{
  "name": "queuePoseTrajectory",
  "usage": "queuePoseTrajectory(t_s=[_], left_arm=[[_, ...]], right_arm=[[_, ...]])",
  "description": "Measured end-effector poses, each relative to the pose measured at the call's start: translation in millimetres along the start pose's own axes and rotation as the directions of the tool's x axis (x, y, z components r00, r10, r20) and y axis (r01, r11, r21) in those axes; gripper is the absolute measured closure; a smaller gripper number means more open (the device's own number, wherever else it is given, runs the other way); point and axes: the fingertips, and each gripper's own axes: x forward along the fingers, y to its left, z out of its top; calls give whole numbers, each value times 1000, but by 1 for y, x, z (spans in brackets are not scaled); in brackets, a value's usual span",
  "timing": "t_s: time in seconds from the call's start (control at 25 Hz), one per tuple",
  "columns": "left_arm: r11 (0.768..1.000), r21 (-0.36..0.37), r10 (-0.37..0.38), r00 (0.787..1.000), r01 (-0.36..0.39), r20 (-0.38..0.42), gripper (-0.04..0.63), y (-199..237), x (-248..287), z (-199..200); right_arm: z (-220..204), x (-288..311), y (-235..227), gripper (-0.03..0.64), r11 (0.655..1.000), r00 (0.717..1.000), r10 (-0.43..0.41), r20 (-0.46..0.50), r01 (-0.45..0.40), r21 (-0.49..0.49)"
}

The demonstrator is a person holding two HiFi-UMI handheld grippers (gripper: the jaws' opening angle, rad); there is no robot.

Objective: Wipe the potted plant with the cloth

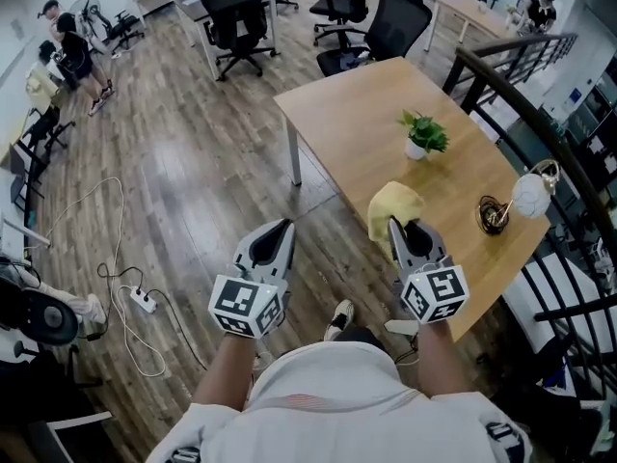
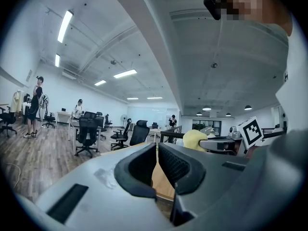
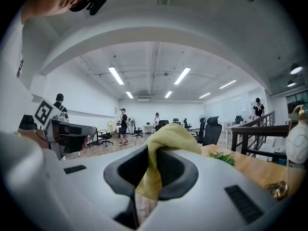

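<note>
Left gripper (image 2: 157, 148): jaws closed on nothing, level beside the right one; I judge it spare for steadying.
Right gripper (image 3: 155, 153): clamped on the cloth (image 3: 171, 134), its bulk bunched past the tips as a wiping pad.
Potted plant (image 1: 421, 135): upright on the table (image 1: 366, 104), ahead of the right gripper, well apart.

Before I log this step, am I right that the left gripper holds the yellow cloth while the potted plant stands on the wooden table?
Not quite: the right gripper holds the yellow cloth, as the right gripper view shows; the potted plant does stand on the wooden table.
</note>
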Motion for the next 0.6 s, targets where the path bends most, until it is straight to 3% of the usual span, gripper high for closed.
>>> queuePoseTrajectory(t_s=[0.4, 0.6], left_arm=[[999, 28, -34, 999, 35, -27, 569, 2, 139, 12], [995, 40, -87, 994, 90, -59, 569, -9, 197, 3]], right_arm=[[5, 64, -121, 520, 998, 999, -38, 18, 37, 56], [-7, 74, -177, 520, 990, 995, -101, 13, 100, 99]])
